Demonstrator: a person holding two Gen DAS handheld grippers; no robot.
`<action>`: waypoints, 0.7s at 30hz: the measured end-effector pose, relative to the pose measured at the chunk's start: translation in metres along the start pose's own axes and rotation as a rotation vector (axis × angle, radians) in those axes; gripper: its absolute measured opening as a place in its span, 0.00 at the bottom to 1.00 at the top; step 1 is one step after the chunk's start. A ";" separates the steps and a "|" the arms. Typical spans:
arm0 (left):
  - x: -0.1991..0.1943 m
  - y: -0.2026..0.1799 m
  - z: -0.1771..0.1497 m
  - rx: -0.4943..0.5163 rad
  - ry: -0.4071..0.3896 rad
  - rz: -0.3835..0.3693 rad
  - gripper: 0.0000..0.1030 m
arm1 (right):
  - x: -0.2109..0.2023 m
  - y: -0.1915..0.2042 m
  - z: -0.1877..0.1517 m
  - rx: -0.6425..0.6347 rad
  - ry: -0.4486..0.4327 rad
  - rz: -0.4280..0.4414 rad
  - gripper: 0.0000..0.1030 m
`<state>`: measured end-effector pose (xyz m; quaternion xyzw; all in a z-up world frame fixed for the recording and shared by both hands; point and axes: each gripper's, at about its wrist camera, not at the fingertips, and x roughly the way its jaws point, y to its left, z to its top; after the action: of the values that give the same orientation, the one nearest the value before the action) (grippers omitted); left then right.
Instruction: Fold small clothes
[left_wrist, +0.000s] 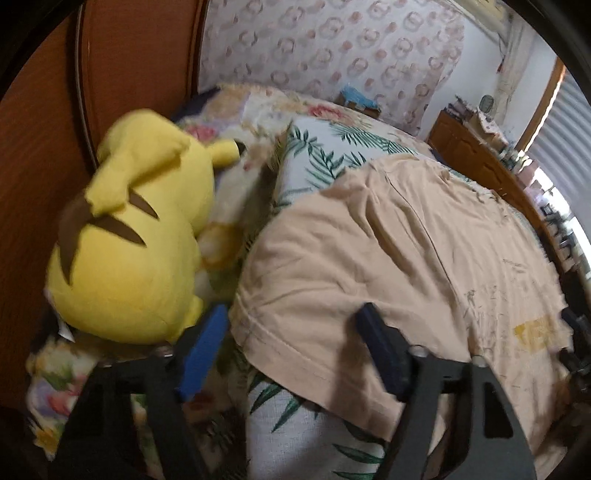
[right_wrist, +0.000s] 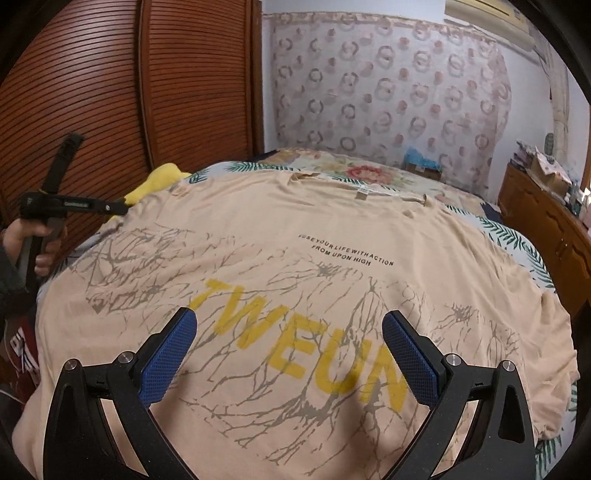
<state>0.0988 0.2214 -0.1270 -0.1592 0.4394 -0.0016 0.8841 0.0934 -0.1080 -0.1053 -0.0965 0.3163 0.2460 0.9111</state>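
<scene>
Across the bed (right_wrist: 532, 254) a peach T-shirt (right_wrist: 295, 295) is lying spread out, print side up, collar toward the far wall; folding isn't started yet, so this looks like the reach-in step. Left gripper (left_wrist: 291, 332) is straddling the sleeve hem (left_wrist: 280, 332) w/ jaws apart, pads not pressing cloth (one finger on the fabric, the other off its edge beside the yellow plush toy (left_wrist: 136, 240)); right gripper (right_wrist: 290, 350) is hovering spread wide over the chest print, pinching nothing. Next move prob. calls for closing on the sleeve edge, then carrying it inward w/o dragging the body. Bedding is soft, leaf-patterned; louvred wooden doors (right_wrist: 110, 92) are standing on the left, patterned wall behind, cluttered dresser (right_wrist: 546, 221) at right.
</scene>
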 end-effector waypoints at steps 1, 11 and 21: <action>-0.001 0.002 -0.001 -0.011 0.004 -0.013 0.61 | 0.001 -0.001 -0.001 0.003 0.004 0.003 0.99; -0.028 -0.010 0.002 0.076 -0.096 0.029 0.02 | 0.008 -0.003 0.000 0.013 0.030 0.019 0.99; -0.068 -0.071 0.033 0.205 -0.219 -0.066 0.00 | 0.009 -0.004 -0.002 0.020 0.028 0.017 0.99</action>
<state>0.0920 0.1731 -0.0358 -0.0815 0.3325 -0.0581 0.9378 0.0999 -0.1085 -0.1124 -0.0883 0.3321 0.2493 0.9054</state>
